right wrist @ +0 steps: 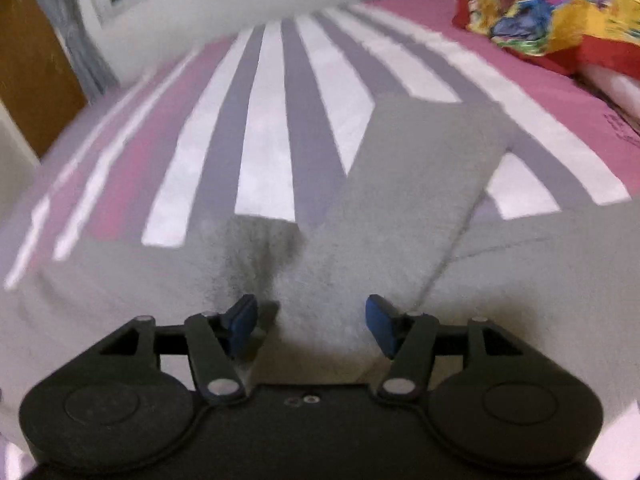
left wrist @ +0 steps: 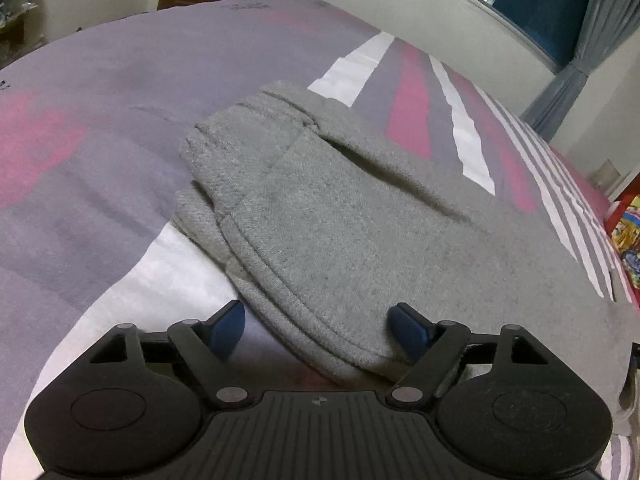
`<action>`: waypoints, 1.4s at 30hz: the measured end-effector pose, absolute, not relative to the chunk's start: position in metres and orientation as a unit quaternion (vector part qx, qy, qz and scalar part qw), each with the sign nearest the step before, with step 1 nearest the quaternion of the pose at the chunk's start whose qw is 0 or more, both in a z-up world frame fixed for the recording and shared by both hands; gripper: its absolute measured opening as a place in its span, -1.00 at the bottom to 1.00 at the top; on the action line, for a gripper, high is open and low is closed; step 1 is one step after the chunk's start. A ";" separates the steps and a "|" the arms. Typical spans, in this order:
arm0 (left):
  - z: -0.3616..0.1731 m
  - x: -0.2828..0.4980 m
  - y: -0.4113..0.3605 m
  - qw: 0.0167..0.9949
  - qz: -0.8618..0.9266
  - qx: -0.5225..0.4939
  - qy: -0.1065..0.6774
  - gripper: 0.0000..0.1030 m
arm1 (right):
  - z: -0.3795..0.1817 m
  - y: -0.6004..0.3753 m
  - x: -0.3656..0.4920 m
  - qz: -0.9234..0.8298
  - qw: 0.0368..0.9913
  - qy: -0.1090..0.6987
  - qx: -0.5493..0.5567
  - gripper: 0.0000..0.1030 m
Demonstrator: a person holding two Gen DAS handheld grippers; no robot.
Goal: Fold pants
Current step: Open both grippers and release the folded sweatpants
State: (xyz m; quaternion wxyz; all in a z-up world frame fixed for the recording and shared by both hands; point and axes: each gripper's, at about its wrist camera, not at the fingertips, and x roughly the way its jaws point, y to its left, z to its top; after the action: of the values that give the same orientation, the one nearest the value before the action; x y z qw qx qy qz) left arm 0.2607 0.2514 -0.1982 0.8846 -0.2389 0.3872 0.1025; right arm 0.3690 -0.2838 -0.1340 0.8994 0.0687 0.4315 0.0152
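Striped bedsheet, colourful pillow, window, grey curtain

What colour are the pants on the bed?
The soft knit pants are plain grey, clearest in the left wrist view.

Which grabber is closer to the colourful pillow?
Right. The right gripper faces the red-and-yellow patterned pillow across the striped bed; from the left gripper it's only a far edge sliver.

No readable text, brand or number anywhere; small dark print on bed sheet near far edge, left wrist view, too blurred to read; similar dark marks on pink sheet edge, right wrist view, likewise illegible
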 end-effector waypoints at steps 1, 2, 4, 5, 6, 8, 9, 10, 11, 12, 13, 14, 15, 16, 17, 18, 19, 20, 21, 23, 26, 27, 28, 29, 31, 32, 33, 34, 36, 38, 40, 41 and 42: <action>-0.199 0.261 0.251 0.885 0.101 -0.240 0.387 0.55 | -0.136 -0.284 0.371 0.007 0.901 0.431 0.053 0.12; -0.200 0.261 0.251 0.885 0.099 -0.241 0.386 0.55 | -0.136 -0.286 0.370 0.006 0.902 0.430 0.051 -0.11; -0.203 0.266 0.249 0.886 0.096 -0.241 0.384 0.55 | -0.135 -0.299 0.362 0.024 0.901 0.429 0.066 -0.74; -0.204 0.266 0.250 0.887 0.095 -0.241 0.383 0.55 | -0.131 -0.304 0.354 0.029 0.904 0.421 0.068 -0.93; -0.204 0.265 0.250 0.887 0.094 -0.241 0.381 0.55 | -0.127 -0.307 0.346 0.029 0.909 0.411 0.061 -0.93; -0.205 0.263 0.250 0.889 0.092 -0.241 0.379 0.55 | -0.117 -0.317 0.318 0.039 0.920 0.386 0.061 -0.93; -0.205 0.261 0.251 0.889 0.092 -0.241 0.378 0.55 | -0.113 -0.322 0.301 0.040 0.923 0.377 0.061 -0.93; -0.206 0.262 0.250 0.889 0.092 -0.243 0.377 0.55 | -0.112 -0.327 0.286 0.038 0.926 0.371 0.061 -0.93; -0.206 0.262 0.251 0.889 0.092 -0.245 0.375 0.55 | -0.113 -0.335 0.269 0.035 0.927 0.368 0.069 -0.93; -0.207 0.261 0.251 0.889 0.093 -0.249 0.373 0.55 | -0.119 -0.342 0.259 0.034 0.923 0.375 0.078 -0.93; -0.207 0.260 0.251 0.889 0.093 -0.251 0.371 0.55 | -0.128 -0.348 0.254 0.030 0.918 0.388 0.083 -0.93; -0.208 0.260 0.251 0.889 0.092 -0.252 0.371 0.55 | -0.140 -0.350 0.253 0.023 0.911 0.405 0.079 -0.92; -0.207 0.259 0.252 0.889 0.091 -0.252 0.372 0.55 | -0.149 -0.353 0.255 0.023 0.906 0.417 0.076 -0.91; -0.207 0.259 0.252 0.888 0.090 -0.253 0.373 0.55 | -0.148 -0.354 0.253 0.031 0.909 0.409 0.080 -0.87; -0.207 0.258 0.252 0.888 0.090 -0.254 0.374 0.55 | -0.140 -0.353 0.250 0.037 0.916 0.390 0.085 -0.70; -0.207 0.258 0.252 0.888 0.090 -0.253 0.374 0.55 | -0.131 -0.352 0.249 0.044 0.924 0.370 0.088 -0.47; -0.207 0.258 0.252 0.888 0.090 -0.252 0.374 0.55 | -0.121 -0.350 0.250 0.049 0.932 0.348 0.085 -0.33; -0.207 0.258 0.251 0.888 0.091 -0.252 0.374 0.55 | -0.116 -0.347 0.254 0.050 0.938 0.335 0.076 -0.07; -0.207 0.258 0.250 0.888 0.093 -0.250 0.374 0.55 | -0.112 -0.342 0.264 0.049 0.939 0.334 0.059 -0.01; -0.207 0.258 0.249 0.889 0.095 -0.248 0.374 0.56 | -0.116 -0.333 0.289 0.041 0.932 0.359 0.016 -0.07; -0.206 0.257 0.249 0.890 0.093 -0.246 0.374 0.56 | -0.130 -0.324 0.323 0.018 0.920 0.386 -0.061 -0.25; -0.207 0.257 0.249 0.889 0.092 -0.247 0.374 0.56 | -0.133 -0.329 0.323 0.021 0.922 0.380 -0.070 -0.71; -0.207 0.257 0.250 0.889 0.090 -0.247 0.374 0.56 | -0.132 -0.332 0.323 0.026 0.925 0.371 -0.076 -0.78; -0.207 0.257 0.251 0.890 0.089 -0.247 0.374 0.56 | -0.130 -0.337 0.318 0.028 0.927 0.367 -0.072 -0.80; -0.207 0.257 0.251 0.889 0.088 -0.248 0.374 0.56 | -0.119 -0.348 0.301 0.025 0.937 0.343 -0.056 -0.85; -0.207 0.257 0.251 0.889 0.088 -0.249 0.373 0.56 | -0.115 -0.354 0.291 0.019 0.940 0.337 -0.046 -0.86; -0.208 0.256 0.251 0.890 0.088 -0.250 0.372 0.56 | -0.113 -0.363 0.281 0.013 0.941 0.336 -0.023 -0.86; -0.208 0.256 0.251 0.890 0.089 -0.250 0.371 0.56 | -0.115 -0.373 0.273 0.004 0.939 0.344 0.000 -0.86; -0.208 0.256 0.249 0.891 0.091 -0.248 0.370 0.56 | -0.133 -0.388 0.268 -0.028 0.927 0.372 0.032 -0.70; -0.208 0.256 0.249 0.890 0.091 -0.248 0.371 0.56 | -0.156 -0.391 0.273 -0.032 0.912 0.408 0.015 -0.41; -0.208 0.256 0.250 0.890 0.089 -0.247 0.373 0.56 | -0.147 -0.384 0.267 -0.026 0.928 0.372 -0.010 -0.35; -0.207 0.256 0.249 0.890 0.089 -0.247 0.373 0.56 | -0.138 -0.377 0.263 -0.018 0.939 0.341 -0.029 -0.17; -0.208 0.256 0.249 0.890 0.089 -0.246 0.373 0.57 | -0.131 -0.370 0.261 -0.010 0.947 0.318 -0.047 -0.05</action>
State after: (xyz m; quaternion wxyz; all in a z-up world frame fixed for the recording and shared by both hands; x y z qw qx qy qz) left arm 0.2564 0.2491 -0.2078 0.8903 -0.2456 0.3728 0.0893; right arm 0.2615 -0.3703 -0.1312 0.9470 -0.0474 0.3175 -0.0104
